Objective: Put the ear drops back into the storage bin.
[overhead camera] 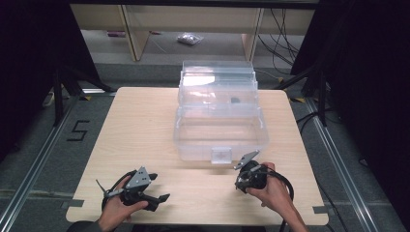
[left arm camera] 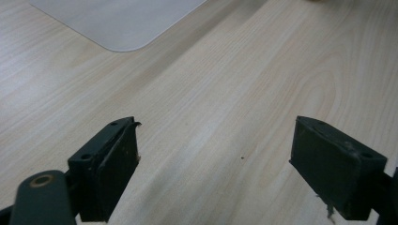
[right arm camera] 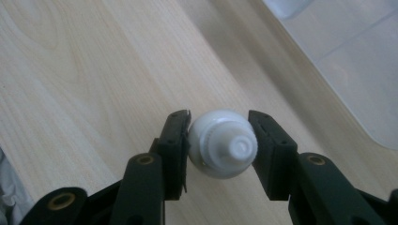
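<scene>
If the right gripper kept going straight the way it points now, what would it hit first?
Probably the front wall of the clear plastic storage box. The right gripper, shut on a small white round-bodied capped object, points up the pale wooden table at it. Depth is unclear.

A clear plastic storage box (overhead camera: 220,126) with its lid hinged open stands on the far half of the pale wooden table (overhead camera: 140,125). Beyond the box, a crumpled clear bag (overhead camera: 189,38) lies on the grey floor (overhead camera: 164,48). Left of the box, a black "5" marking (overhead camera: 77,130) sits on the floor.
</scene>
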`<state>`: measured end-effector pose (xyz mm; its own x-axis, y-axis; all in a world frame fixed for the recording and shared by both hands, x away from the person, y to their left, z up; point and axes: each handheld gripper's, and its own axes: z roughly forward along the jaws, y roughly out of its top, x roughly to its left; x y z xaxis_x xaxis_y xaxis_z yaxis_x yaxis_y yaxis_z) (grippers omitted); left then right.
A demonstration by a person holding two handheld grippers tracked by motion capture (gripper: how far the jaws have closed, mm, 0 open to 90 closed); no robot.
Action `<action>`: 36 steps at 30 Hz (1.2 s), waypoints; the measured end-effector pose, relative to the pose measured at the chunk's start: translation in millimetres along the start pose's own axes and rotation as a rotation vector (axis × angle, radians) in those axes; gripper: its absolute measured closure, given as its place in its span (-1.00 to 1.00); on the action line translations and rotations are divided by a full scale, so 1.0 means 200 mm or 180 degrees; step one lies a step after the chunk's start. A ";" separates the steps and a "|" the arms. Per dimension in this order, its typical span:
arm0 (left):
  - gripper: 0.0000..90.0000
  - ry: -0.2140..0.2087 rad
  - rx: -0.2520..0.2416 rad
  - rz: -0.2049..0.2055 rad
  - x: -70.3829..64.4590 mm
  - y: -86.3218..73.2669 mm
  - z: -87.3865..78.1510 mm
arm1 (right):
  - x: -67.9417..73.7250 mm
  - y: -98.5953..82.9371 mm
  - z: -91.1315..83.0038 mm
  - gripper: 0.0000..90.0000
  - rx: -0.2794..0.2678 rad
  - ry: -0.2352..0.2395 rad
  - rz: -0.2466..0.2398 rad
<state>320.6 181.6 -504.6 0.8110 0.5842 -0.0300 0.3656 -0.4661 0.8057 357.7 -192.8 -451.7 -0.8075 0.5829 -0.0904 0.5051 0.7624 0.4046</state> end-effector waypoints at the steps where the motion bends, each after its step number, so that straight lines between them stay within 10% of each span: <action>1: -0.67 0.0000 0.0000 -0.0001 0.00 0.00 0.00 | 0.01 0.00 0.00 0.34 -0.0027 0.0030 0.0051; 36: -0.67 -0.0014 -0.0033 -0.0038 0.00 0.00 0.01 | -0.16 0.16 -0.32 0.34 -0.0136 -0.0014 -0.0001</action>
<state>320.6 180.5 -505.4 0.8087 0.5868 -0.0422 0.3704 -0.4522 0.8114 380.7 -204.6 -376.6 -0.8063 0.5839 -0.0944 0.4911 0.7499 0.4432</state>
